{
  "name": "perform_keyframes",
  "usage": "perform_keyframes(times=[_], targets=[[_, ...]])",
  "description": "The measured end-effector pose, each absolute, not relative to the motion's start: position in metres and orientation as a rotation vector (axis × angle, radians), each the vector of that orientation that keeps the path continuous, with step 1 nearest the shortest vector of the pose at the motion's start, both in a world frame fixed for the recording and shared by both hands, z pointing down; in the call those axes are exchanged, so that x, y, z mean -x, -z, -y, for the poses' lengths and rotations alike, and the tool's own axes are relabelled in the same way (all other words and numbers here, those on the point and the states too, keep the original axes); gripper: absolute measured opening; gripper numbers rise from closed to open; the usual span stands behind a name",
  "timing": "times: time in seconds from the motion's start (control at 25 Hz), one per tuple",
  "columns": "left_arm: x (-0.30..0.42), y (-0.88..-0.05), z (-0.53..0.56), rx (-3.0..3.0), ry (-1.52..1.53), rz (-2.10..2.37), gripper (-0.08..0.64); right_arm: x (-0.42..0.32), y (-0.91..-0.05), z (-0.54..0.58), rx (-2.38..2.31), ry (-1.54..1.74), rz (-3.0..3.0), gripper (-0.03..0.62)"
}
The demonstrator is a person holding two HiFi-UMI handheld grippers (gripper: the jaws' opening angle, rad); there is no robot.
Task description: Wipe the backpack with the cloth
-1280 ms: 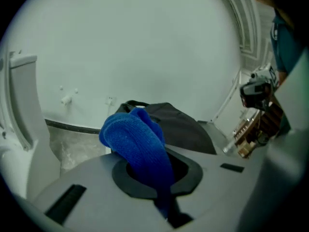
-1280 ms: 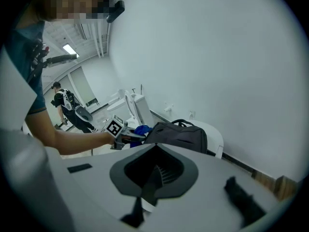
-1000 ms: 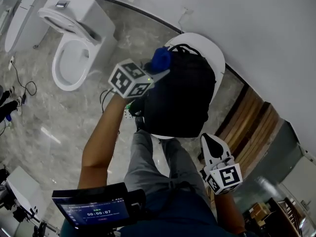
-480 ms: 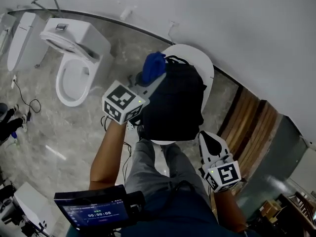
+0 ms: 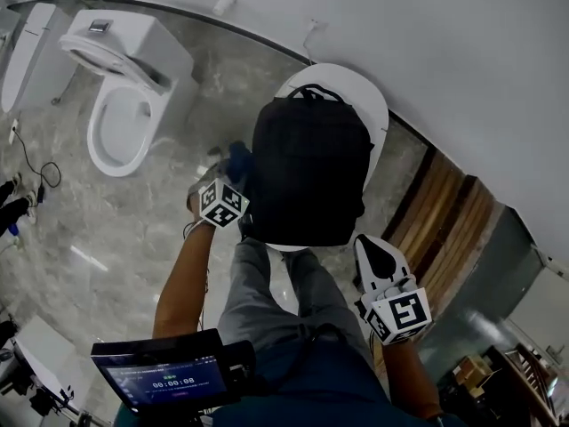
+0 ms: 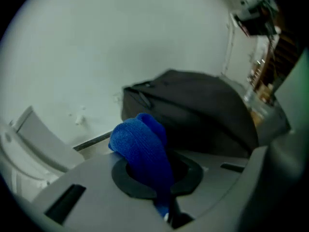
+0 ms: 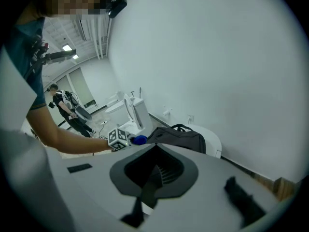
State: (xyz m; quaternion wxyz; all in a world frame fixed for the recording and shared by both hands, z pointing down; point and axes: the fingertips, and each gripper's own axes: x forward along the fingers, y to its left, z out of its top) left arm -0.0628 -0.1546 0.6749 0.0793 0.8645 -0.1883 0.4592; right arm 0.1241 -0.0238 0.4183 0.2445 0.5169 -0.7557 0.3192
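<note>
Fingers (image 6: pixel 126 183) of left gripper (image 5: pixel 231 176) pinch cloth (image 6: pixel 142 146) beside backpack (image 5: pixel 309 181).

The head view looks steeply down from overhead; each gripper view looks low along its own jaws, close in; all three share the backpack (image 5: pixel 309 172)

Sanitary-ware showroom or test room. An open toilet (image 5: pixel 124 114) stands on grey marble-pattern floor tiles (image 5: pixel 116 229). A second white fixture (image 5: pixel 22 47) stands just left of it and a lidded toilet (image 5: pixel 378 105) to its right, all unpartitioned along a plain white wall (image 5: pixel 462 60).
</note>
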Motion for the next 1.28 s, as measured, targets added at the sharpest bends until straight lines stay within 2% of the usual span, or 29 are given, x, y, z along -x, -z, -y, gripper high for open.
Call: perform_keyframes(times=[0.08,0.24,0.44,0.52,0.64,0.76,0.84,1.04,1.28], targets=[[0.058,-0.708,0.138,-2.627,-1.553,0.271,0.017,-0.123,-0.424,0.025,-1.400,-0.876,2.056,0.000],[0.055,-0.709,0.090,-2.715,-1.690,-0.210,0.017,-0.111,-0.428,0.023,-1.380,-0.882,2.070,0.001],[0.071,-0.693,0.020,-2.617,-1.508,-0.262,0.017,-0.106,-0.428,0.024,-1.377,-0.893,2.063,0.002],[0.071,-0.679,0.044,-2.538,-1.321,-0.060,0.017,-0.107,-0.430,0.025,-1.384,-0.897,2.059,0.000],[0.060,-0.641,0.151,-2.427,-1.021,0.254,0.017,-0.114,-0.434,0.022,-1.405,-0.908,2.046,0.002],[0.022,-0.623,0.247,-2.290,-0.895,0.265,0.017,-0.119,-0.440,0.018,-1.432,-0.929,2.032,0.001],[-0.008,-0.640,0.272,-2.149,-0.957,0.162,0.017,-0.121,-0.441,0.018,-1.447,-0.938,2.029,0.002],[-0.047,-0.655,0.277,-2.154,-1.405,-0.119,0.017,-0.134,-0.449,0.008,-1.501,-0.971,2.003,0.000],[-0.142,-0.624,0.231,-2.100,-1.518,-0.574,0.017,-0.165,-0.452,0.005,-1.581,-1.002,1.965,0.001]])
